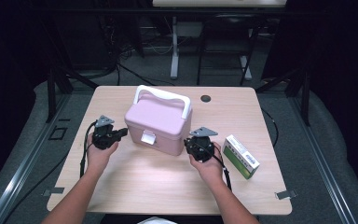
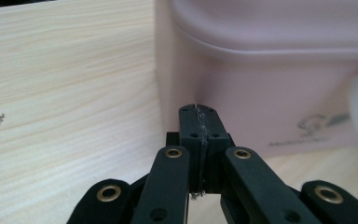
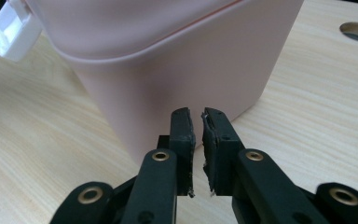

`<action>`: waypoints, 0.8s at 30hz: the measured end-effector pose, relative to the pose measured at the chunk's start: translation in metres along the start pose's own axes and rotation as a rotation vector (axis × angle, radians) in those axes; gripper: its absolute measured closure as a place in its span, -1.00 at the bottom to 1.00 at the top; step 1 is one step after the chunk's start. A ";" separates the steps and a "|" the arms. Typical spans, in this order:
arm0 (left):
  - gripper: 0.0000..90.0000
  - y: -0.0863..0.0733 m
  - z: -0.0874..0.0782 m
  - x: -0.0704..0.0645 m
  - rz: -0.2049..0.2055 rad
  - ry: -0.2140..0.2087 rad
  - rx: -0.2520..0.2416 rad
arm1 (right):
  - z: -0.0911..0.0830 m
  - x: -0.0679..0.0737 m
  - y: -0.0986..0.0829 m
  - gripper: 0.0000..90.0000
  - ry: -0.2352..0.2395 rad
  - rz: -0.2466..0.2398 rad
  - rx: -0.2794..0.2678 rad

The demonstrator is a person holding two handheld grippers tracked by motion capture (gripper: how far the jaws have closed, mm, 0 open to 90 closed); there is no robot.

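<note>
Lighting from overhead, even on the desk (image 1: 135,186); surroundings fall off to near black. High view soft and low in detail. Short, faint shadows under the pink storage box (image 1: 158,122). No glare noted. In both gripper views the wood grain is sharp, the gripper links at the bottom edge slightly blurred, and the box's white latch (image 3: 15,28) overexposed.

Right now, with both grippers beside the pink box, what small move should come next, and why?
Probably bring the right gripper up to the white latch on the pink box's front. The lid looks closed and the latch down. Both grippers hold nothing: the left gripper is shut, the right nearly so, and it would need to open a little first.
</note>
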State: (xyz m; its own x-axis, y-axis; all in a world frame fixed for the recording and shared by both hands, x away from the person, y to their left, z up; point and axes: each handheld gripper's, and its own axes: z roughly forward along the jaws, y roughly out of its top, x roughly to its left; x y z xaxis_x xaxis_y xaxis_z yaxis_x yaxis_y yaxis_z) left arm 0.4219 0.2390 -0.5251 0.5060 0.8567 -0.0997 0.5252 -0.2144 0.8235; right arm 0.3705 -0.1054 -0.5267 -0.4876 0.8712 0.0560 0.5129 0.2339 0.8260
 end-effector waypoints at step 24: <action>1.00 0.021 0.024 0.000 0.044 -0.167 -0.010 | 0.001 -0.038 0.007 0.84 -0.081 0.077 -0.007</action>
State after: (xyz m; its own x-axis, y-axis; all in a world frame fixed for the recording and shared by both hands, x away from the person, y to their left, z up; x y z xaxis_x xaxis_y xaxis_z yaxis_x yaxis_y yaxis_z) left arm 0.4497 0.2229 -0.5213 0.6357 0.7564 -0.1540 0.4937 -0.2449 0.8344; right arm 0.3933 -0.1367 -0.5232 -0.3882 0.9185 0.0746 0.5415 0.1619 0.8250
